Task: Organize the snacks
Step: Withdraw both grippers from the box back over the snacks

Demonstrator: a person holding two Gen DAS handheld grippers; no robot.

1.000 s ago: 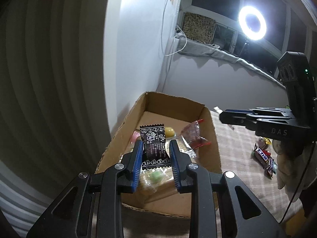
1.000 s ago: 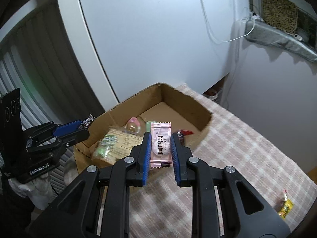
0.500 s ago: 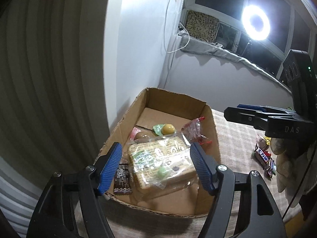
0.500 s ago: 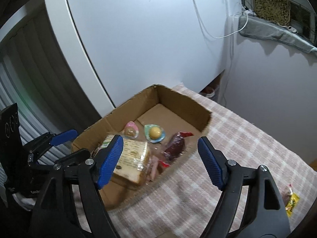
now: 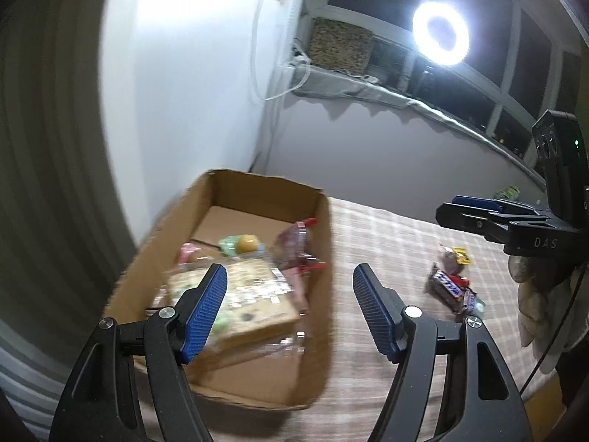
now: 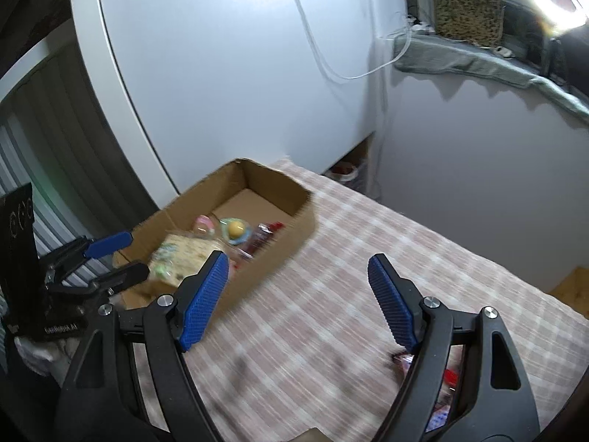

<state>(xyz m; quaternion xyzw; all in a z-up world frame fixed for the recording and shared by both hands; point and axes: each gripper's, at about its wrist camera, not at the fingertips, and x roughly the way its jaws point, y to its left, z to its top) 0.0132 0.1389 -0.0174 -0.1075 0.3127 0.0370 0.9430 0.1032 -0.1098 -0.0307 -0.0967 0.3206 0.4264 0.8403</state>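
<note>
Left wrist | left tool [image 5: 289, 307] gaping, empty | cardboard box [image 5: 324, 294] of snacks just beneath-left

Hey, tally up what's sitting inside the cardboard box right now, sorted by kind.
Large cracker pack: 1
Yellow-ball candy in a green wrapper: 1
Pink candy: 1
Red clear-wrapped snack: 1
Total: 4 that I can make out; blur may hide more.

Brown cardboard box [image 5: 324, 294], pink-and-white checked tablecloth [image 5: 386, 243] at its 3 o'clock, blue ribbed gripper pads [image 5: 206, 305], yellow ball sweet [image 5: 246, 244] on green wrapper
</note>
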